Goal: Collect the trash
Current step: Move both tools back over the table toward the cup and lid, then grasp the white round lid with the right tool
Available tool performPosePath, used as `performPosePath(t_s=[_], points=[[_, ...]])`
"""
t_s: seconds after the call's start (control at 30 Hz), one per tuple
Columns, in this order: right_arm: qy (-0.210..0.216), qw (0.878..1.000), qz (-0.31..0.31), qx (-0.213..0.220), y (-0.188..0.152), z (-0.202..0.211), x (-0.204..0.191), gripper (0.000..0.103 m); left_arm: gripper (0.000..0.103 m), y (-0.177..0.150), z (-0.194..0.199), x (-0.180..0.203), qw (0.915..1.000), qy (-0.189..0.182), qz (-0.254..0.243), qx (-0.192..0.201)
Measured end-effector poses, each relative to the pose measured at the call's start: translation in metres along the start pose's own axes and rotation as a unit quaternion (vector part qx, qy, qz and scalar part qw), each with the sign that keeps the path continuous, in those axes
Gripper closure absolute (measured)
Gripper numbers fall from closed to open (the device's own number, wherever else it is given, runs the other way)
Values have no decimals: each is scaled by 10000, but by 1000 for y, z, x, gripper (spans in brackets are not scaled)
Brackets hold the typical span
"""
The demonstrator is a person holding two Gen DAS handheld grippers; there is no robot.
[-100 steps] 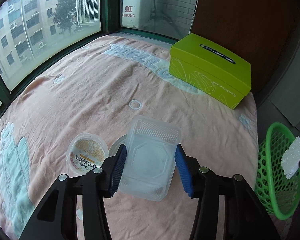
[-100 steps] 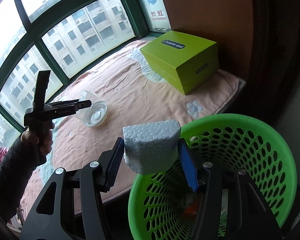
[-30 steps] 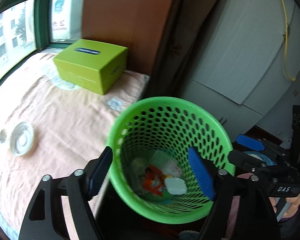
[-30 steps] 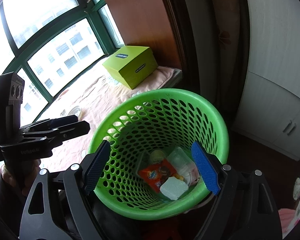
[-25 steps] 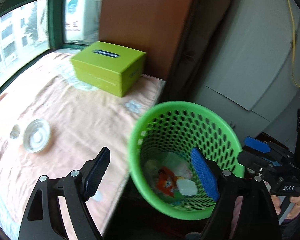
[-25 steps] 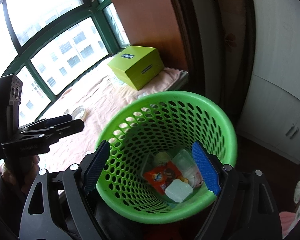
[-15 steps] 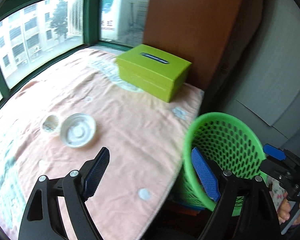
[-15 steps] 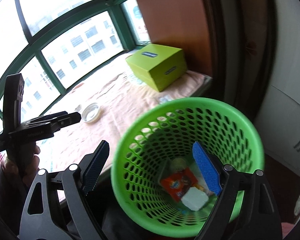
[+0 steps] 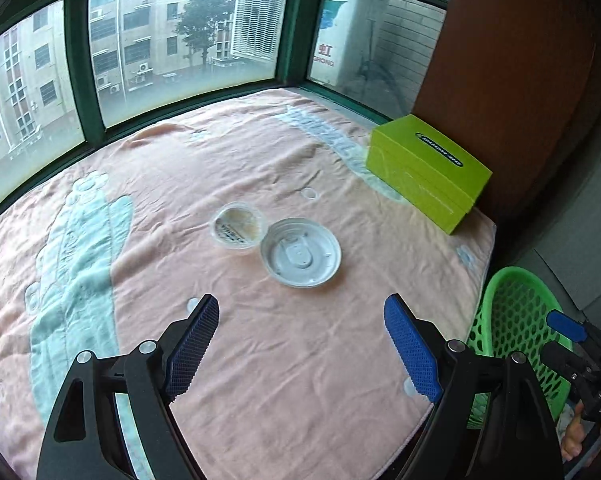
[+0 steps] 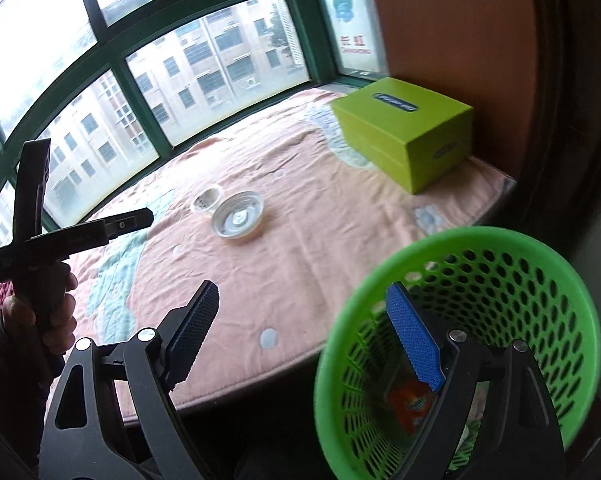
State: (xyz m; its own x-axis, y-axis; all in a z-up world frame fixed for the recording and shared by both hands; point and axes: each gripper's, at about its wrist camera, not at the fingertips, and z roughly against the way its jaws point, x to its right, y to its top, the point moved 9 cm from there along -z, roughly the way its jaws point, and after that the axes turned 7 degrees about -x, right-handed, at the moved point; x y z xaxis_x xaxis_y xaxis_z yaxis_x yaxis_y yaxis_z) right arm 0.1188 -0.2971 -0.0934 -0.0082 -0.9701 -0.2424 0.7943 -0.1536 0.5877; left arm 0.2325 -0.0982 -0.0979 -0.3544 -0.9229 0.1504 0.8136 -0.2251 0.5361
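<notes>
A round clear plastic lid (image 9: 300, 258) and a small round cup with a printed label (image 9: 239, 230) lie side by side on the pink blanket (image 9: 228, 168). Both also show in the right wrist view, the lid (image 10: 238, 214) and the cup (image 10: 207, 199). A green perforated basket (image 10: 500, 276) stands beside the blanket's right edge, with an orange wrapper (image 10: 412, 402) inside. My left gripper (image 9: 300, 346) is open and empty, above the blanket short of the lid. My right gripper (image 10: 300, 336) is open and empty, at the basket's near rim.
A lime green box (image 9: 428, 174) sits at the blanket's far right corner against a brown wall panel (image 9: 500, 60). Green-framed windows (image 9: 180, 40) curve round the far side. The basket (image 9: 512, 320) stands below the blanket's right edge, beside grey cabinet doors.
Both grippers have let go of their trash into the basket and swung left from it toward the blanket. The clear tray and the foam piece are out of the jaws.
</notes>
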Motion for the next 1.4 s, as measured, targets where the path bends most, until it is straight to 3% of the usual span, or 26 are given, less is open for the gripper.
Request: performPosePath(t_s=[0.27,0.6,1.4], points=[[53,9988,437,-219,20,-41,-41,17,20,-7,3,-47,9993,200,330,-15],[70,9953,864,-439,39,-86,-76,16,20,-12,2,-77,9981,285,550,-34],[-345,9778,1645,-1250,58,-217,-95,8,18,-19,-18,-132,9937,435,1000,-269]])
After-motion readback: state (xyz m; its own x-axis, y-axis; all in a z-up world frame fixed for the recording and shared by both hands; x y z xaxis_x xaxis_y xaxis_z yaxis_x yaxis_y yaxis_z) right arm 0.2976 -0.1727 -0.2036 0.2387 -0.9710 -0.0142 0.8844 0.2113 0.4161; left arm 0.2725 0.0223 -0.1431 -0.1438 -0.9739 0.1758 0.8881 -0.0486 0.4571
